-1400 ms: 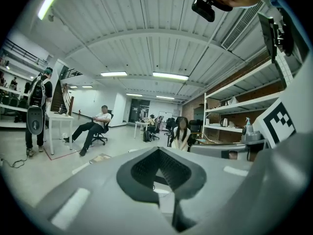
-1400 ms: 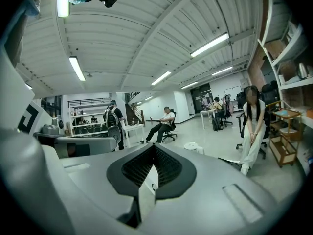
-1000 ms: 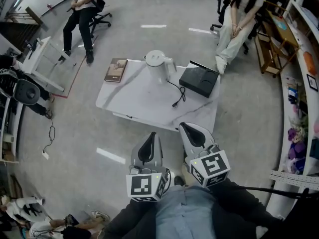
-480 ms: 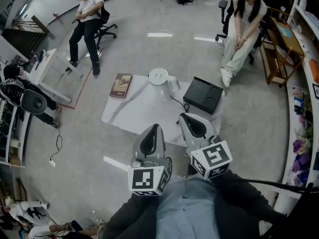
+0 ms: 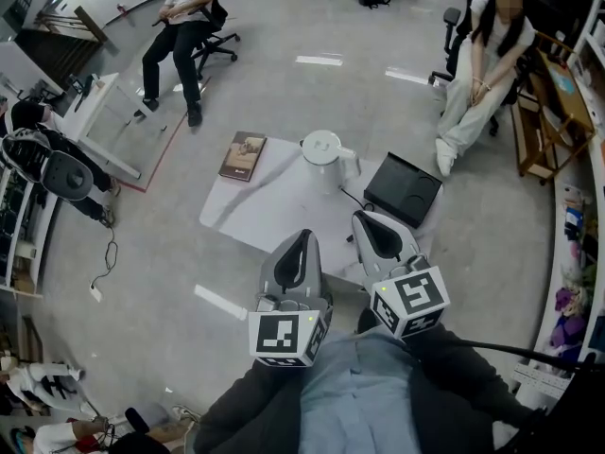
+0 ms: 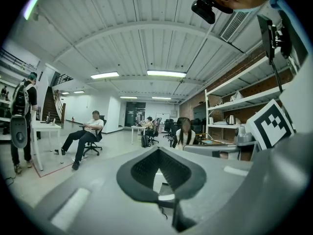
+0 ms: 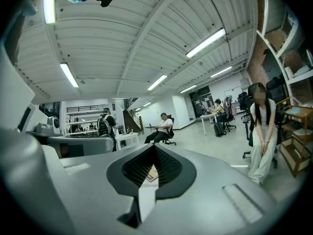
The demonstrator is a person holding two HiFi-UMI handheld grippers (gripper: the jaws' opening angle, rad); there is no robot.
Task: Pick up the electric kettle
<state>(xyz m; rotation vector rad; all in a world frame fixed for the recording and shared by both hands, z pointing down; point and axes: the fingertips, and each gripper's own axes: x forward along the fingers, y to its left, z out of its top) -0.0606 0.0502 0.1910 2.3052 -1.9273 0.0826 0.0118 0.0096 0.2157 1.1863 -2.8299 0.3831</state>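
Observation:
The white electric kettle (image 5: 323, 159) stands upright near the far edge of a low white table (image 5: 265, 206), and its black cord (image 5: 354, 201) trails toward me. Both grippers are held close to my body, short of the table's near edge. My left gripper (image 5: 304, 238) points at the table with its jaws together and nothing in them. My right gripper (image 5: 363, 218) is beside it, also shut and empty, its tip over the table's near right corner. In both gripper views the jaws (image 6: 157, 150) (image 7: 154, 148) hide the kettle.
A brown book (image 5: 243, 155) lies at the table's far left corner and a black box (image 5: 404, 189) at its right end. People sit on chairs at the back left (image 5: 184, 12) and back right (image 5: 477, 64). A white desk (image 5: 109, 112) stands at the left and shelves (image 5: 567, 93) at the right.
In the head view the table and kettle have slid lower and to the right. Both grippers stay shut and close to my body, tips now nearer the table's edge.

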